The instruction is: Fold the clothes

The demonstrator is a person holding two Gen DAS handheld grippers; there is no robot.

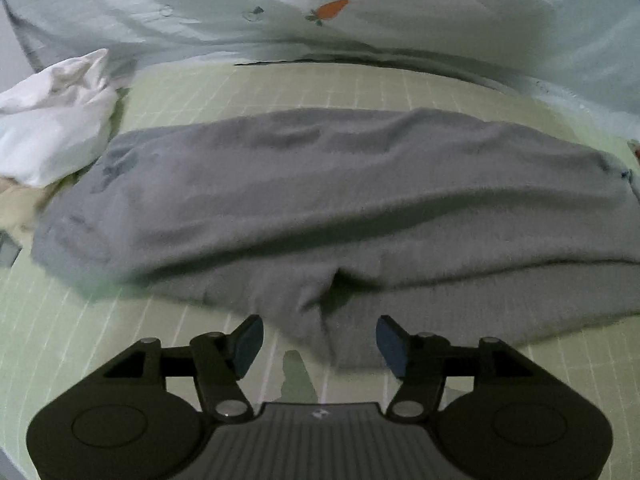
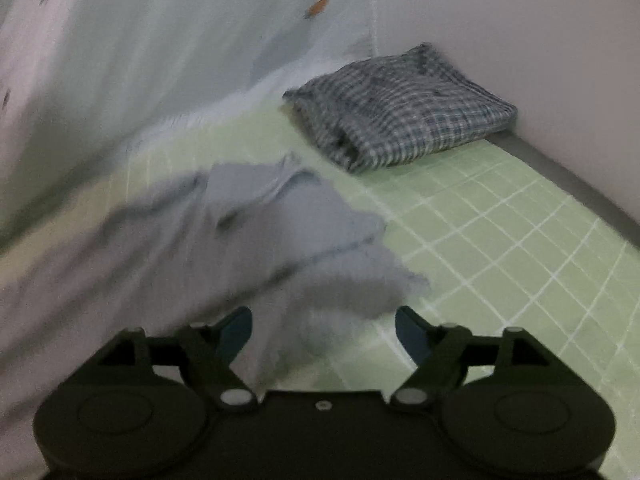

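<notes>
We judge the grey garment (image 1: 332, 200), lying folded across the middle of the frame on the green checked sheet (image 1: 80, 340), soft, light and floppy, best pinched at its near hem, while left gripper (image 1: 319, 342) and right gripper (image 2: 323, 334) stand apart, holding nothing

Green grid-lined sheet (image 1: 360, 88), carrot-print quilt (image 1: 280, 4), pale wall (image 2: 520, 20).

Motion-blurred in the right wrist view: grey garment (image 2: 280, 240), edges smeared, folds unreadable. Cut off at the left wrist view's right edge: same garment. White cloth (image 1: 56, 120) clipped at left edge. Small prints on carrot-print bedding (image 1: 328, 10) too tiny to identify.
</notes>
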